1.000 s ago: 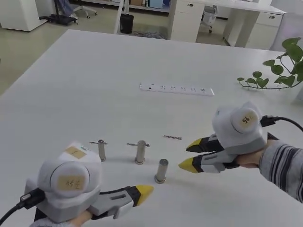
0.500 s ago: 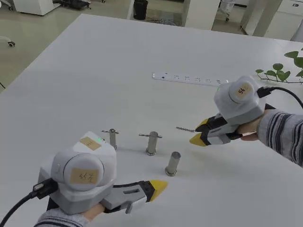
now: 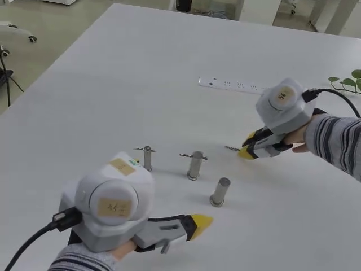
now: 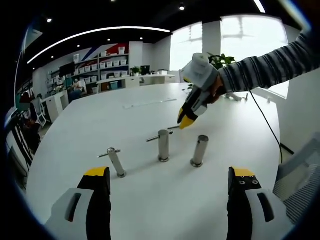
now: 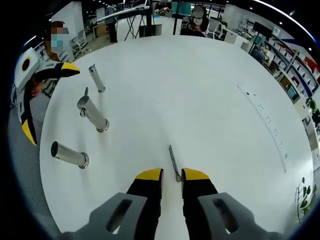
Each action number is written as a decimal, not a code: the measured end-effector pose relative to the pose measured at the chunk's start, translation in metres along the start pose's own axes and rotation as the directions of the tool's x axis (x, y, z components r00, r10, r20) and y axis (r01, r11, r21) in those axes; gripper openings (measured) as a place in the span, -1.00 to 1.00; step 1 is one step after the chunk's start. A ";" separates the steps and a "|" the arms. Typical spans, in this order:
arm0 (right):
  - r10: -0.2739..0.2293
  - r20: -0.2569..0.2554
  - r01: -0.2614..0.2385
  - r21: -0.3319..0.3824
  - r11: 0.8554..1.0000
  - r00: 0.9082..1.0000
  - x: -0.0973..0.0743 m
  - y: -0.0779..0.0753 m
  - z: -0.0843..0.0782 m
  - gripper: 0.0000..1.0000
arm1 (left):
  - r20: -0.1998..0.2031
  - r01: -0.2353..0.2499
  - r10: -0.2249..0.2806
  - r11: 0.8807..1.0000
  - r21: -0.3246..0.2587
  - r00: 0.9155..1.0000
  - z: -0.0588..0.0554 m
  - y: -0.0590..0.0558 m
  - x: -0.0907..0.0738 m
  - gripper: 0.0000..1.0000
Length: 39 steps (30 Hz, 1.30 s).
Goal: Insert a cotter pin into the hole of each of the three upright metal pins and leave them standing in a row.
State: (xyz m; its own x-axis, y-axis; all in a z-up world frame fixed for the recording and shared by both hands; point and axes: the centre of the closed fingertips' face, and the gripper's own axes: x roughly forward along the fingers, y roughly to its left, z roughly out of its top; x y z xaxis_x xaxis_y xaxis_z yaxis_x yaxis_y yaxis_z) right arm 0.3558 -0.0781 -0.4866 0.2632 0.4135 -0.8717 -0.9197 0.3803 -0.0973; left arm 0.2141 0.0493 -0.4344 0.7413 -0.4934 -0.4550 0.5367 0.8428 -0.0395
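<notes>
**Last cotter pin under the right claw, one upright pin left to fill**

- Table (image 3: pixel 113 84): white and smooth-looking. A thin part will likely skate if nudged.
- Left gripper (image 4: pixel 170 175): jaws wide apart and empty, low at the near edge, short of the pins. If it comes in to brace, it could topple one.
- Right gripper (image 5: pixel 172 174): jaws drawn to a narrow gap, straddling the near end of the loose cotter pin (image 5: pixel 173 159). The gap looks wider than the wire, so I read it as not pinched yet.
- The loose cotter pin lies flat on the table, near the bare pin (image 3: pixel 220 191) and beyond it from the person.
- Risks: an end-only grip lets the wire swing, so the tip misses the hole. Closing on a flat wire could also flick it away.
- All three upright pins stand free, and the bare pin sits out of line, nearer the person. Side push during insertion could tip it into the middle pin (image 3: pixel 195 165).
- The only holders here are the cross-holes. The middle pin and the left pin (image 3: pixel 148 157) each carry a cotter pin; the bare pin has none. Its hole is too small to see.
</notes>
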 end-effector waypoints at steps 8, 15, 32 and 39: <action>0.018 -0.024 -0.017 0.044 0.999 1.000 0.002 0.000 -0.005 -0.95 | -0.003 0.004 -0.004 1.000 0.000 1.000 -0.001 -0.001 0.000 0.93; 0.016 -0.049 -0.015 0.019 1.000 0.999 0.002 0.001 -0.006 -1.00 | -0.005 0.017 -0.017 1.000 0.012 1.000 -0.001 -0.004 0.001 0.93; -0.043 0.098 0.043 -0.006 0.999 0.994 -0.020 0.007 -0.003 -1.00 | -0.022 0.025 -0.024 0.999 0.035 0.999 -0.005 -0.007 0.002 0.84; -0.058 0.142 0.068 -0.062 0.996 0.988 -0.038 0.020 -0.001 -1.00 | -0.038 0.029 -0.027 0.998 0.051 0.999 -0.009 -0.009 0.003 0.81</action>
State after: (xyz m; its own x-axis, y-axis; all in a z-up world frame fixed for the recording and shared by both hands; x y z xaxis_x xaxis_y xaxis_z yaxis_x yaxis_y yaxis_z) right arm 0.3270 -0.0867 -0.4556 0.3549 0.5036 -0.7877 -0.9161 0.3556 -0.1854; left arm 0.2081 0.0423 -0.4430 0.7106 -0.5078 -0.4869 0.5781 0.8159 -0.0073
